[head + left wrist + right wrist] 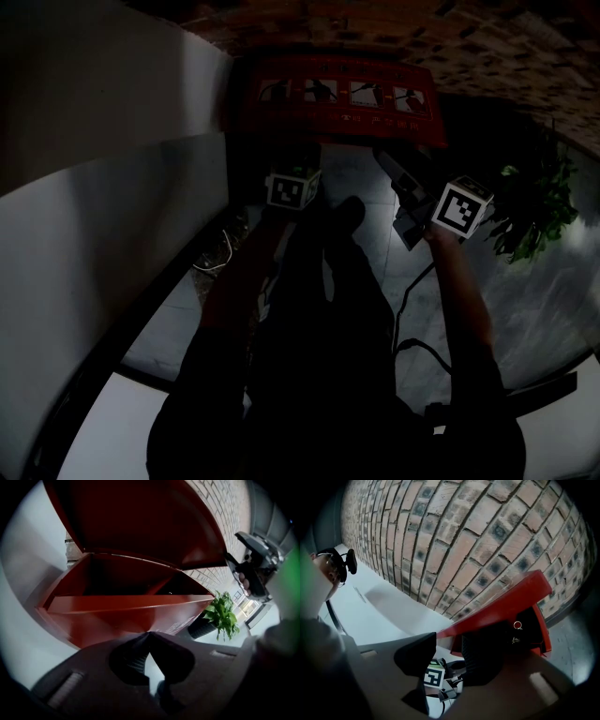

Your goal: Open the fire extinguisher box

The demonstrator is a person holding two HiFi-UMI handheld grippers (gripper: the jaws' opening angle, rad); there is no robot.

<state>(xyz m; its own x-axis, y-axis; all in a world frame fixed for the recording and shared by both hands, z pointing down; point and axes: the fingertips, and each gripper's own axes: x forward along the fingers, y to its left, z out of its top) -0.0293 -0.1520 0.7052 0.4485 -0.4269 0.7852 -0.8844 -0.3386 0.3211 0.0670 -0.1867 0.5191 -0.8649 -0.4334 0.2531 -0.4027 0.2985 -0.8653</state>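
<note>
Clamping right gripper [449,639]: jaws are standing fairly wide, pinching the front corner of the lid [140,522].
Lid: is tilting high above the box [126,616].
Box: is sitting red and open against the brick wall [464,536], just ahead of the left gripper [149,633].
Left gripper: jaws are meeting at the tips, holding nothing, pointing down at the box's front.
Plant [222,613]: is standing right of the box.

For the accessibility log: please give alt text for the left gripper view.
A red fire extinguisher box stands open, its lid raised before a brick wall. The right gripper holds the lid's right edge, a potted plant stands beside the box, and the left gripper, jaws shut, fills the foreground.
</note>
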